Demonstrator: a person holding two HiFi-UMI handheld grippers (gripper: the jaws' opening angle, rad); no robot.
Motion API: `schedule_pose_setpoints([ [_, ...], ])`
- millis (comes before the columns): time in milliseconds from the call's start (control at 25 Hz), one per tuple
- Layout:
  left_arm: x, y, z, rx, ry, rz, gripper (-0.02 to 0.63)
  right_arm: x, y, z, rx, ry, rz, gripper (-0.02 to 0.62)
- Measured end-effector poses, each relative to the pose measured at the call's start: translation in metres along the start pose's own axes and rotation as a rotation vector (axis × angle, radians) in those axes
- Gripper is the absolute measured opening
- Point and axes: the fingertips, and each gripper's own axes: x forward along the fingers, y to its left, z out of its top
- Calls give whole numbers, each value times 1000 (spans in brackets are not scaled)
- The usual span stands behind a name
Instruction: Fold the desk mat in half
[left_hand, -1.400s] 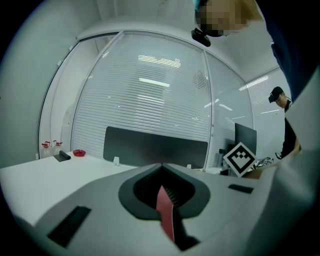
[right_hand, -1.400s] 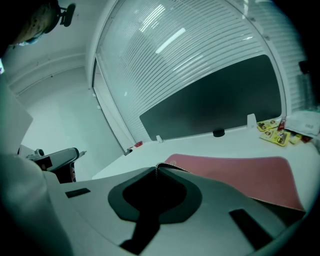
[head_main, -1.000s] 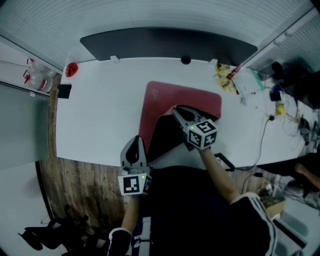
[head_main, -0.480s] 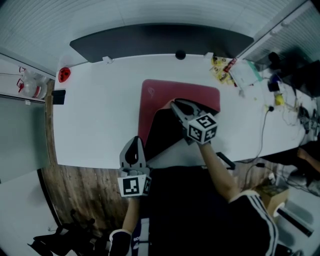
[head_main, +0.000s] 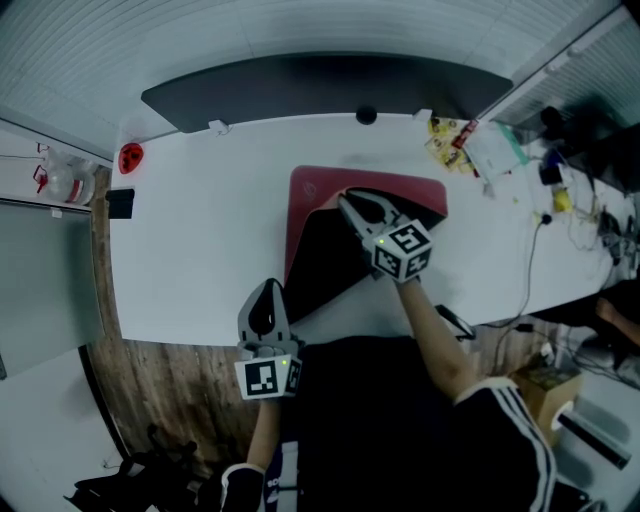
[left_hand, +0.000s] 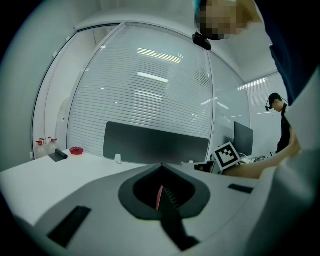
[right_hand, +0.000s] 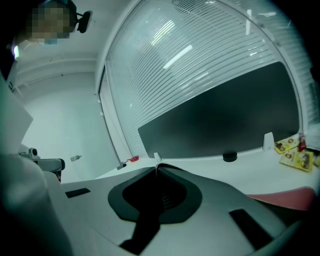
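While right hand-held gripper (head_main: 344, 198) clenches lifted desk mat (head_main: 312, 186) edge, left hand-held gripper (head_main: 267, 286) pinches its red sliver, mostly hidden.

White desk (head_main: 200, 220) w/ dark divider panel (head_main: 320, 85) behind; wood floor (head_main: 170, 390).

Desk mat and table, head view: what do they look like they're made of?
Desk mat: soft, flexible sheet, possibly fabric or leatherette over rubber. It has a matte red top and black underside, and curves without creasing where it is lifted.
Table: hard, smooth white top, probably laminate, going by the flat, uniform surface.
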Motion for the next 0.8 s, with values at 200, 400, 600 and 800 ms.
schedule_pose_setpoints([
  [200, 10, 7, 0, -14, 3, -4, 2, 11, -7, 1, -4, -6, -10, 14],
  [400, 21, 13, 5, -45, 19, 21, 2, 26, -16, -6, 2, 2, -30, 14],
  [600, 27, 24, 5, -38, 37, 42, 2, 42, -28, -9, -2, -13, -51, 14],
  [800, 35, 29, 4, -42, 55, 63, 2, 69, -45, -7, 4, 24, -83, 15],
])
